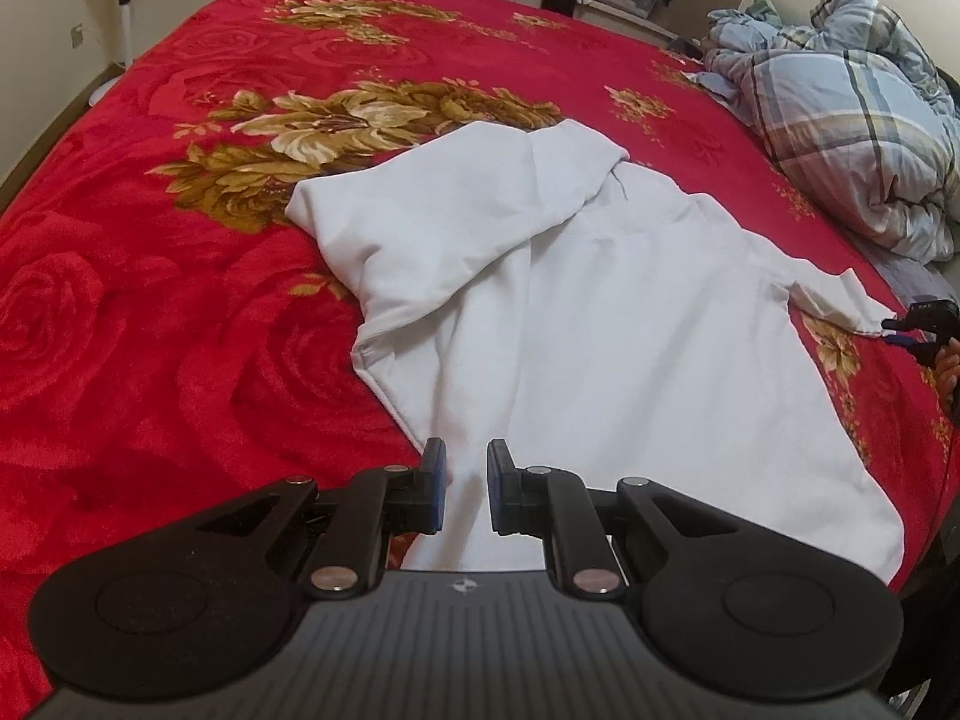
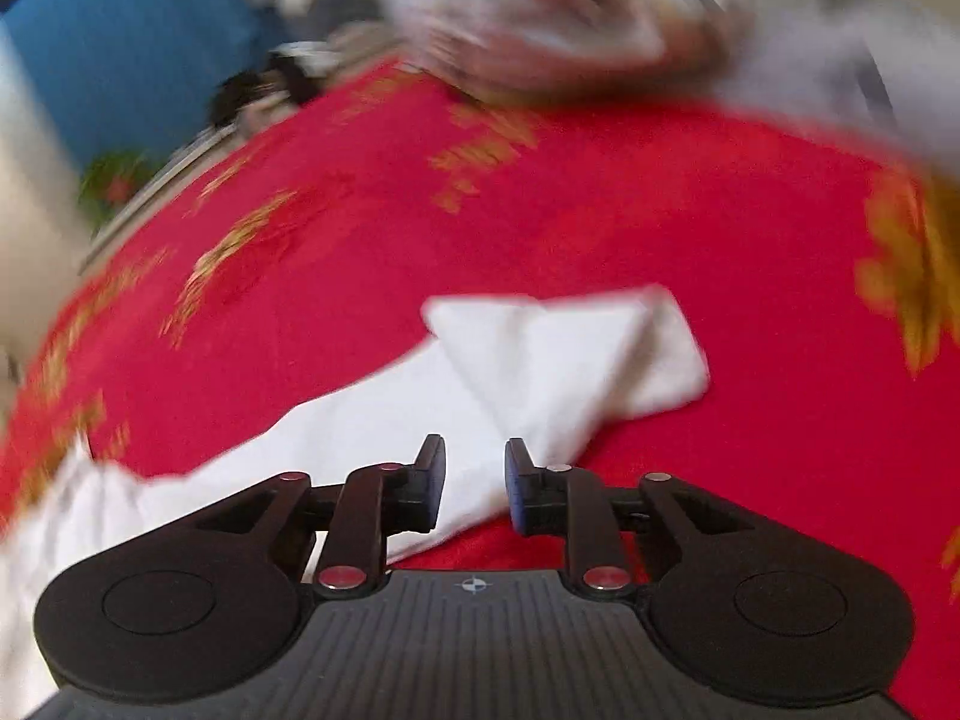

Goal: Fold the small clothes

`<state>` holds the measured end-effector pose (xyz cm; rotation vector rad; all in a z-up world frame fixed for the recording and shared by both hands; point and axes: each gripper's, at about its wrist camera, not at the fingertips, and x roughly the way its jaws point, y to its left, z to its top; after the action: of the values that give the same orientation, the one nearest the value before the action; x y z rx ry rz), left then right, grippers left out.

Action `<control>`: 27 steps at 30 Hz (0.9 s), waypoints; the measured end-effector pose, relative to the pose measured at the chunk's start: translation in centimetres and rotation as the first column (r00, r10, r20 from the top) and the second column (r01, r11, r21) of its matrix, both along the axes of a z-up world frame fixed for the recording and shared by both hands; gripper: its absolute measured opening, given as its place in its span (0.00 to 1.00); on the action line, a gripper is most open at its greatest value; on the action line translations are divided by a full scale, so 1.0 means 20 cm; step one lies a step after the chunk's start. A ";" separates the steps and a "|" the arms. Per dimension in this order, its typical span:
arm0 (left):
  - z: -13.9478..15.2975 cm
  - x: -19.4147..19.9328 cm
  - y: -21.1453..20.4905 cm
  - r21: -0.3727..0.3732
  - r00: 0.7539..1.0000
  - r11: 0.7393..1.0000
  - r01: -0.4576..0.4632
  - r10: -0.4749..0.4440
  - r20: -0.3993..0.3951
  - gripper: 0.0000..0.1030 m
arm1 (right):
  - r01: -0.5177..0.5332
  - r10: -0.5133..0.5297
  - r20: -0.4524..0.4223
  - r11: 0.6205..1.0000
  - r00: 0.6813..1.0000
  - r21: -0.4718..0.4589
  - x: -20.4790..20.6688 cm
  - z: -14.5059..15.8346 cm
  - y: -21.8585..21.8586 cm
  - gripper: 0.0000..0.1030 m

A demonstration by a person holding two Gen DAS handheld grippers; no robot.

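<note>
Your white garment (image 1: pixel 600 312) lies spread on the red floral bed (image 1: pixel 150 330), one sleeve folded across its body. Your left claw (image 1: pixel 467 489) hovers open over its near hem, holding nothing. Your right claw (image 2: pixel 475 486) gapes, empty, over the other sleeve (image 2: pixel 570 354).

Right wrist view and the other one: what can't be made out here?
- Right wrist view: motion blur smears the bedding pile at the top.
- Left wrist view: the white garment has its near hem hidden behind the left gripper.
- Left wrist view: the right gripper is cut off by the edge.
</note>
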<state>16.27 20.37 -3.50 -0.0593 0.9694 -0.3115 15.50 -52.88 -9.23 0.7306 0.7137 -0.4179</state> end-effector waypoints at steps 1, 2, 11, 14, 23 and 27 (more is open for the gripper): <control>0.00 0.00 0.00 0.001 1.000 1.000 -0.002 0.002 -0.002 0.15 | 0.051 -0.050 -0.012 0.998 0.999 0.048 -0.02 -0.02 -0.02 0.24; -0.01 0.01 0.00 0.000 1.000 1.000 -0.005 0.005 -0.005 0.15 | 0.091 -0.091 -0.004 0.992 0.996 0.084 -0.04 -0.04 -0.05 0.25; -0.03 0.05 -0.04 0.007 1.000 1.000 0.004 -0.003 -0.017 0.15 | 0.227 -0.227 -0.006 0.968 0.974 0.108 0.10 -0.15 -0.21 0.28; -0.04 0.06 -0.06 0.011 1.000 1.000 0.003 -0.003 -0.019 0.15 | 0.235 -0.240 0.058 0.969 0.969 0.080 0.16 -0.13 -0.28 0.28; -0.08 0.09 -0.05 0.032 0.999 0.999 -0.019 0.021 -0.038 0.15 | 0.286 -0.254 0.425 0.958 0.869 -0.013 0.12 0.15 -0.43 0.03; -0.08 0.10 -0.05 0.030 0.999 0.999 -0.025 0.026 -0.039 0.15 | 0.406 -0.341 0.346 0.904 0.874 -0.134 0.12 0.11 -0.43 0.00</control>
<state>18.34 19.32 -5.13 -0.0514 1.0118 -0.2730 17.96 -61.56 -7.08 0.7211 0.2156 -0.7016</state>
